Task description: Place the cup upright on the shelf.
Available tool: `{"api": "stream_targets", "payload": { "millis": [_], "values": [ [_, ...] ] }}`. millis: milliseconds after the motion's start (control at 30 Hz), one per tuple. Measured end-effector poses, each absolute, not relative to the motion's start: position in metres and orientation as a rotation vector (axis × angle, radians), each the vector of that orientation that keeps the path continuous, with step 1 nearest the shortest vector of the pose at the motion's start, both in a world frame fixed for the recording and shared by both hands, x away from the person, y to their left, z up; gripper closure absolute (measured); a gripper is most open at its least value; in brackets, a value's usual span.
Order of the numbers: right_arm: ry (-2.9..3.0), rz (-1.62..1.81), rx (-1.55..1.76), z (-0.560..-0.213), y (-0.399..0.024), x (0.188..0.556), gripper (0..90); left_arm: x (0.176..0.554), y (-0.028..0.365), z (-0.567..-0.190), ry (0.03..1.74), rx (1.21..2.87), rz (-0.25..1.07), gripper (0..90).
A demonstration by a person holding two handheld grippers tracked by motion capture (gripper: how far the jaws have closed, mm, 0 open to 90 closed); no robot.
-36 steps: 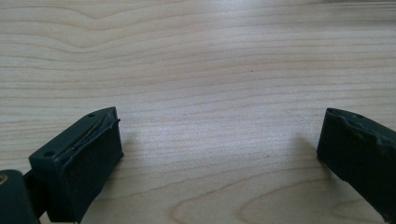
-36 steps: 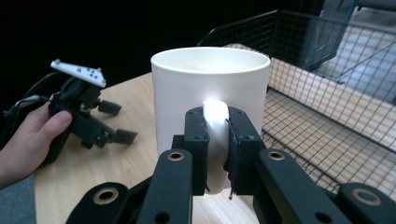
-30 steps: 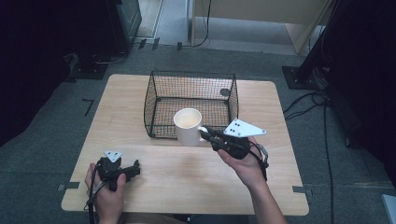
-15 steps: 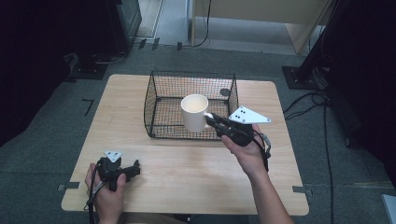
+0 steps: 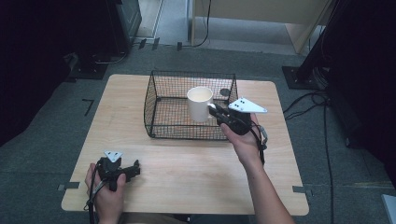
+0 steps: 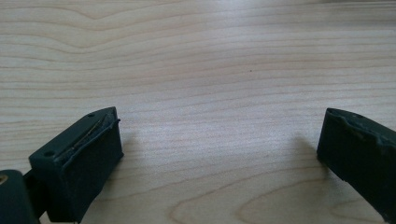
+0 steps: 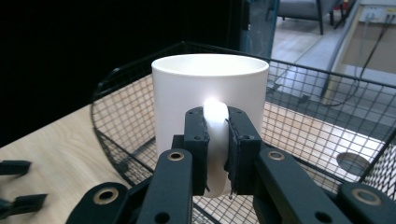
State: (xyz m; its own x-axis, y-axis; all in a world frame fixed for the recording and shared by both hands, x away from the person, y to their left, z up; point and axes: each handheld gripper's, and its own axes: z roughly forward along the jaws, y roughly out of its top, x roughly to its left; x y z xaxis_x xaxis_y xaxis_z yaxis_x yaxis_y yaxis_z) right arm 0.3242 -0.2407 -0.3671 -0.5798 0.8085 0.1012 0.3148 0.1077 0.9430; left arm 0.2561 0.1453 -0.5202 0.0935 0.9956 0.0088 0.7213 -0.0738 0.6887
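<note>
Mug held upright over the wire basket
The right gripper (image 5: 215,111) has its jaws clamped on the handle of the white mug (image 5: 200,103), above the wire basket (image 5: 161,125); the left gripper (image 5: 133,169) rests spread wide on the worktop (image 5: 187,163), well apart

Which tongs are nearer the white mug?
Right. The right tongs are clamped on the white mug by its handle, over the wire basket; the left tongs rest open at the table's near-left corner.

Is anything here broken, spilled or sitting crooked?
Nothing stands out. The white mug is upright, held by its handle in the right gripper over the black wire basket. No spill shows on the wooden table. The left gripper rests open on bare wood.
</note>
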Motion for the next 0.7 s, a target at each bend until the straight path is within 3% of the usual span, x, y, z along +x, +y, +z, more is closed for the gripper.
{"api": "stream_targets", "payload": {
  "millis": [700],
  "values": [
    [1.938,1.354,1.225,-0.401,-0.228,0.364,80.7,0.256,0.145,-0.520,1.682,1.852,0.678,0.0]
  ]
}}
